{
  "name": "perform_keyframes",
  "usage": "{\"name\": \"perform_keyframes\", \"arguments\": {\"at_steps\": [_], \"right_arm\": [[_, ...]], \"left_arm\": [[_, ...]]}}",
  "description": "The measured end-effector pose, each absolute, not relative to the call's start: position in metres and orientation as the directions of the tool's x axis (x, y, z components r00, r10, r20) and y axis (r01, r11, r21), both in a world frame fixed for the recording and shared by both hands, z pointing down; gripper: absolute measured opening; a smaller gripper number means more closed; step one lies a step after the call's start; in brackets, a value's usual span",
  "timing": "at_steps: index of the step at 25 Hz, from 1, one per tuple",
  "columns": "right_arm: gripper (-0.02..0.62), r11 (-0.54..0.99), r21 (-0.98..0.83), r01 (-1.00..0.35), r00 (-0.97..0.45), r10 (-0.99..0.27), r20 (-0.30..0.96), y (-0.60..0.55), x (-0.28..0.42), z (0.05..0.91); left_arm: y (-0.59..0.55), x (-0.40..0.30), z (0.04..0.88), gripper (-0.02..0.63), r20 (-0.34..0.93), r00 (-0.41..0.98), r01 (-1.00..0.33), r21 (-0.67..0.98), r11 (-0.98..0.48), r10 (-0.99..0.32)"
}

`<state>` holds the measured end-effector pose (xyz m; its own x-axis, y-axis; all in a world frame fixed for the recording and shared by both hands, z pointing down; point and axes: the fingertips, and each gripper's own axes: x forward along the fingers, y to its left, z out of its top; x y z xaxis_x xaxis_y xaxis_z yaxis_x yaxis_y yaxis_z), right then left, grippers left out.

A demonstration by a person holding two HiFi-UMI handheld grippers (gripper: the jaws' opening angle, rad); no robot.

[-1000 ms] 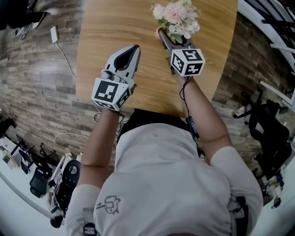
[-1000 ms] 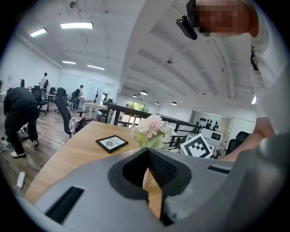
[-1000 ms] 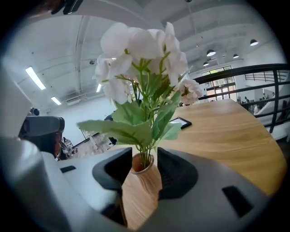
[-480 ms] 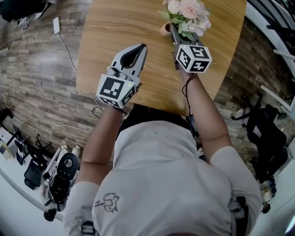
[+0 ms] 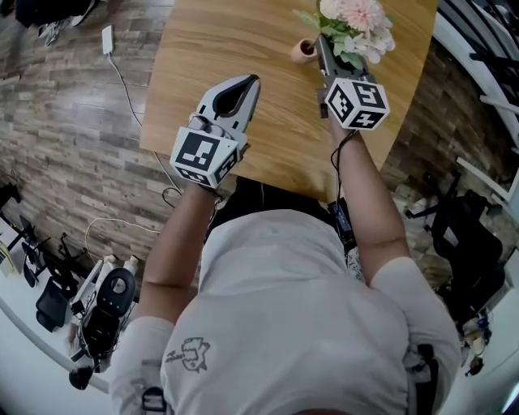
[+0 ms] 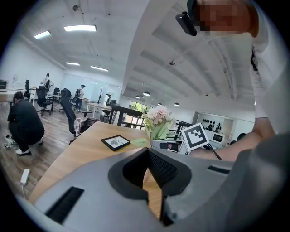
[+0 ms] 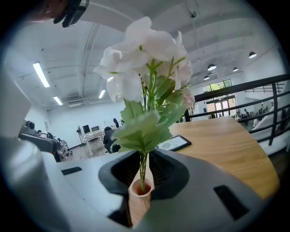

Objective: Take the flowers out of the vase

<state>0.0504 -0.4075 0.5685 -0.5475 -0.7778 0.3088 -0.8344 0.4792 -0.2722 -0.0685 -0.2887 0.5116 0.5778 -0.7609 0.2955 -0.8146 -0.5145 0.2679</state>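
A bunch of pink and white flowers [image 5: 354,19] with green leaves stands over a small terracotta vase [image 5: 305,49] at the far right of the wooden table [image 5: 211,49]. My right gripper [image 5: 323,42] has just been closing and is now shut on the thin green stems [image 7: 143,168]. In the right gripper view the stems' lower ends sit at the vase's mouth [image 7: 141,189]. My left gripper [image 5: 250,81] hovers over the table's near left, shut and empty. The bouquet [image 6: 157,121] shows to its right.
A dark framed tablet [image 6: 116,142] lies flat on the table beyond the vase. The table's near edge runs under both wrists. A white charger and cable [image 5: 108,38] lie on the wood floor at left. A black railing [image 7: 253,97] borders the right side.
The right gripper and the bouquet have risen and drawn away from the vase in the head view. The left gripper has shifted slightly forward.
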Motion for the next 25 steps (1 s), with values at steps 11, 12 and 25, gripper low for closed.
{"name": "perform_keyframes", "arguments": {"at_steps": [11, 12, 25], "right_arm": [[0.064, 0.494, -0.151, -0.856, -0.516, -0.832, 0.203, -0.391, 0.047, 0.485], [0.066, 0.494, -0.144, -0.857, -0.514, -0.835, 0.194, -0.388, 0.046, 0.478], [0.064, 0.479, -0.077, -0.875, -0.485, -0.862, 0.148, -0.293, 0.038, 0.418]], "left_arm": [[-0.27, -0.08, 0.465, 0.002, 0.22, 0.601, -0.798, 0.215, -0.562, -0.769], [-0.267, -0.081, 0.461, 0.002, 0.213, 0.605, -0.795, 0.207, -0.57, -0.767], [-0.195, -0.098, 0.402, 0.002, 0.116, 0.66, -0.751, 0.111, -0.651, -0.742]]}}
